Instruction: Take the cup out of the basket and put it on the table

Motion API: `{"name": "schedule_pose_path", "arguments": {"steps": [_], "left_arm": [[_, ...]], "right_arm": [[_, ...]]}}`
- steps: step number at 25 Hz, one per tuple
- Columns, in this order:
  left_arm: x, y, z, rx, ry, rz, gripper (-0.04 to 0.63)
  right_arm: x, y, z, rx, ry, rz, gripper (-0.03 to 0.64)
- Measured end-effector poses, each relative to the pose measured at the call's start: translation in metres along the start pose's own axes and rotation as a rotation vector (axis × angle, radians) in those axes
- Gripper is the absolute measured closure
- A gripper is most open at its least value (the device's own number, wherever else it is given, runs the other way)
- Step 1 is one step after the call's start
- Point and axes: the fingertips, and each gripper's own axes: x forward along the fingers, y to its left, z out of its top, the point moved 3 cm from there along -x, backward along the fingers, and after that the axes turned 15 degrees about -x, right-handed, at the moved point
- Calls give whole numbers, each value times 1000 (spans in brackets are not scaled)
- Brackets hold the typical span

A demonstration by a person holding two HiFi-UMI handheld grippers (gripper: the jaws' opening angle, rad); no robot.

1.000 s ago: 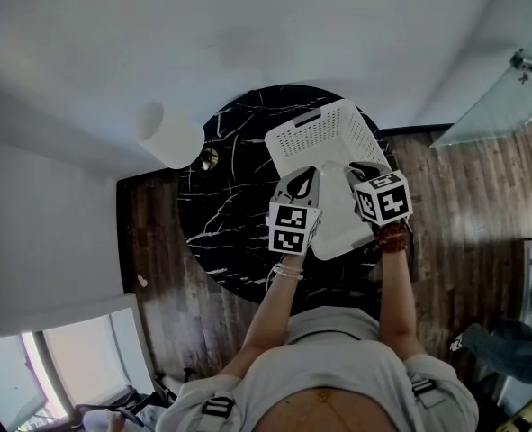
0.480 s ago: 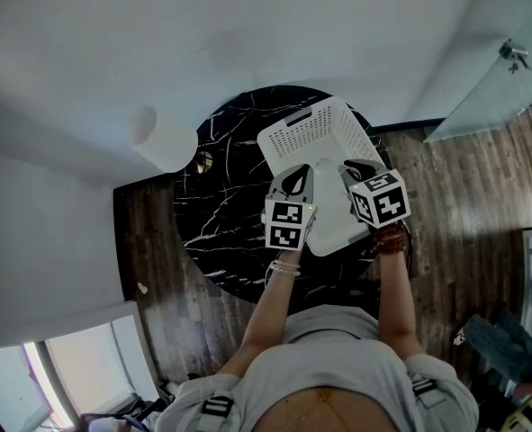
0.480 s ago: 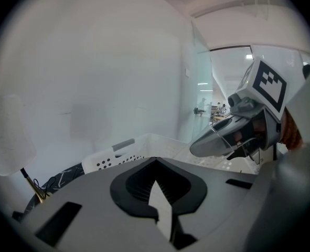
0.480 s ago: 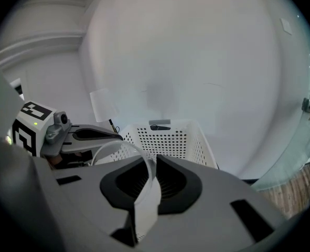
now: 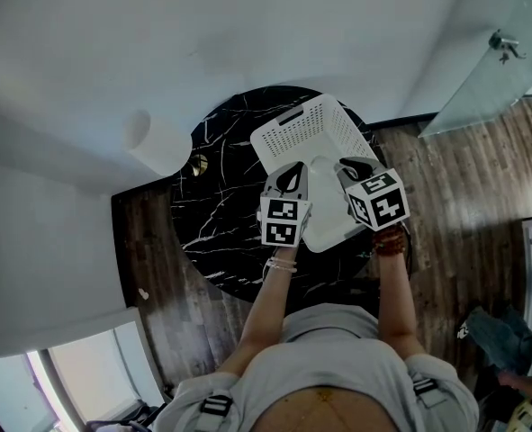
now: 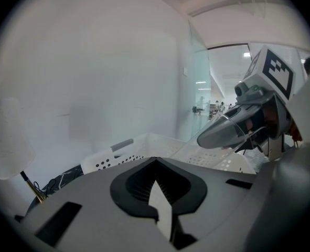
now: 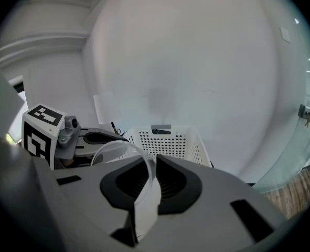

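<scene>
Clear plastic makes up the cup (image 7: pixel 122 152), and its thin wall is pinched between the jaws of the right gripper (image 5: pixel 356 171), with the round rim arching to the left of the jaws in the right gripper view. In the left gripper view the cup shows at the right of the frame, tipped on its side in that grip, in front of the white basket (image 5: pixel 309 131) and off the tabletop (image 5: pixel 220 214). The basket, dotted with small holes, sits on the upper right part of the black veined tabletop in the head view. The left gripper (image 5: pixel 289 176) hovers at the basket's near left edge, just beside the right one. Its jaws are drawn almost together, with only a thin pale sliver in the gap, and what that sliver is cannot be made out. A pale shade (image 5: pixel 157 140) on a thin stem shows at the tabletop's upper left edge, and wooden floor (image 5: pixel 482 196) lies to the right
</scene>
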Motion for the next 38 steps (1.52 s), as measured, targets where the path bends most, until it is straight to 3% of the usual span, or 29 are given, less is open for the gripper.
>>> {"name": "schedule_pose_path", "arguments": {"steps": [8, 38], "left_arm": [[-5, -3, 3, -58, -4, -4, 589], [-33, -28, 34, -35, -94, -8, 589]], "right_arm": [[-13, 2, 3, -22, -17, -25, 572], [-44, 9, 18, -30, -191, -112, 572]]}}
